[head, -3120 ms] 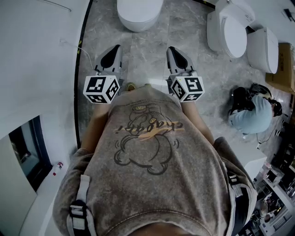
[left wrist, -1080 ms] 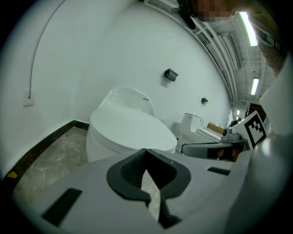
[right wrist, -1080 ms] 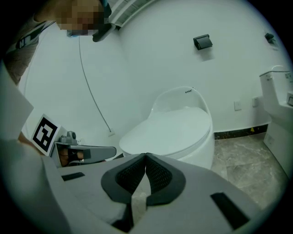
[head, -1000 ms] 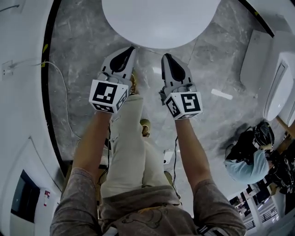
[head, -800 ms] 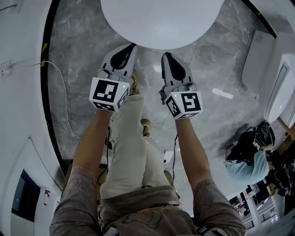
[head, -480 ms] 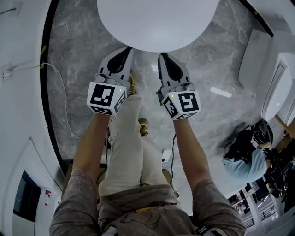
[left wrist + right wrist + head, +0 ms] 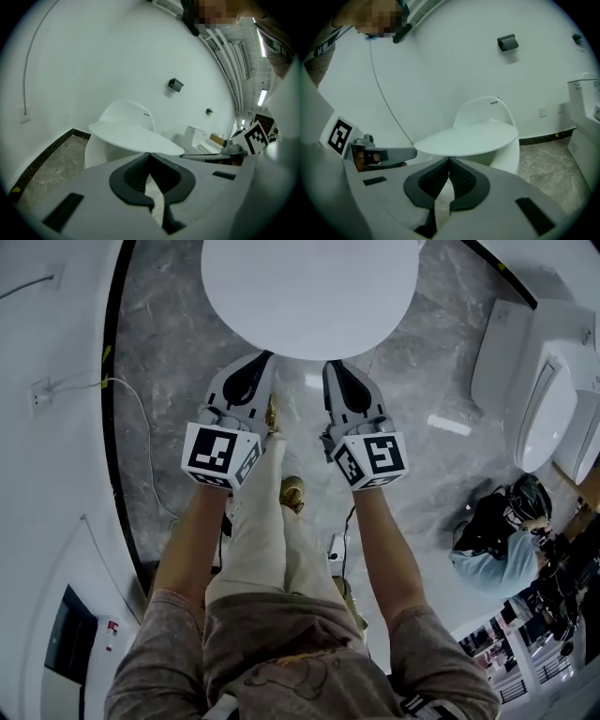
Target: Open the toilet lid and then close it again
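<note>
Left tool (image 7: 262, 360) and right tool (image 7: 332, 367) clenched, empty, just short of lid (image 7: 309, 292) front edge; we should hook tips under that edge, lift evenly.

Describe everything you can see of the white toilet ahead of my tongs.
The white glossy toilet looks ceramic: a flat oval lid, down and level on a rounded bowl, with a domed back. It stands on grey marble floor. The left tongs and right tongs, both shut, point at its front edge; neither grips it.
</note>
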### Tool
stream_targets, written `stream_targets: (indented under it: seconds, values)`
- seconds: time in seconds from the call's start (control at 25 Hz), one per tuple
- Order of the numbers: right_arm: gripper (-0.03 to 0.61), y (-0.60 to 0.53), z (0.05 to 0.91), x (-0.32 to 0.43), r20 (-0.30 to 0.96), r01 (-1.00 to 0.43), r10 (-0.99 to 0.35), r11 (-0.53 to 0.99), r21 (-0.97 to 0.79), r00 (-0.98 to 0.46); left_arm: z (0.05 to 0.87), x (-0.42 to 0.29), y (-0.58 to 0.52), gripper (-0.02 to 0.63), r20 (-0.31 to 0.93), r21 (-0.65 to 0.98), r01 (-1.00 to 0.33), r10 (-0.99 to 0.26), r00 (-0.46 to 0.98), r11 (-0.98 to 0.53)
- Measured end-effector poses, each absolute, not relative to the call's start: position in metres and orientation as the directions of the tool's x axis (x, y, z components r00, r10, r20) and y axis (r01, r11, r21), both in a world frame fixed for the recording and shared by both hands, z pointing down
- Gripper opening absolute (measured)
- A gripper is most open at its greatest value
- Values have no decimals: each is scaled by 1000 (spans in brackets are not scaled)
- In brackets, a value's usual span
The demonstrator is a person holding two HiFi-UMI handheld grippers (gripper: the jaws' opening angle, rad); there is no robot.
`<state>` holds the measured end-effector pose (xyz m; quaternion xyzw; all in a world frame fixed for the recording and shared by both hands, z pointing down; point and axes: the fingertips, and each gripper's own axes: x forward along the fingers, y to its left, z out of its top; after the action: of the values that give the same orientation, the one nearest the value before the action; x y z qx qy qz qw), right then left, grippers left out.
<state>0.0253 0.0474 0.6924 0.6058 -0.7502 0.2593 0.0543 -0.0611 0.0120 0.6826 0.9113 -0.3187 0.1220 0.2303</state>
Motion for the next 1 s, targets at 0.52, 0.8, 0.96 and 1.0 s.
stream_targets:
  seconds: [0.52, 0.8, 0.96, 1.0]
  values:
    - [26, -34, 519, 62, 351, -948, -923, 39, -316, -155, 511, -13, -73, 8, 318, 309, -561, -473, 822, -768]
    - [26, -76, 475, 88, 316, -944, -938, 30, -328, -140, 466, 13, -116, 8, 314, 300, -547, -461, 830, -781]
    - [26, -98, 454, 106, 312, -942, -941, 20, -334, -130, 447, 31, -139, 9, 321, 294, -547, -459, 829, -784]
    - [26, -105, 450, 109, 316, -943, -940, 20, -331, -131, 442, 34, -145, 8, 323, 293, -549, -459, 827, -783]
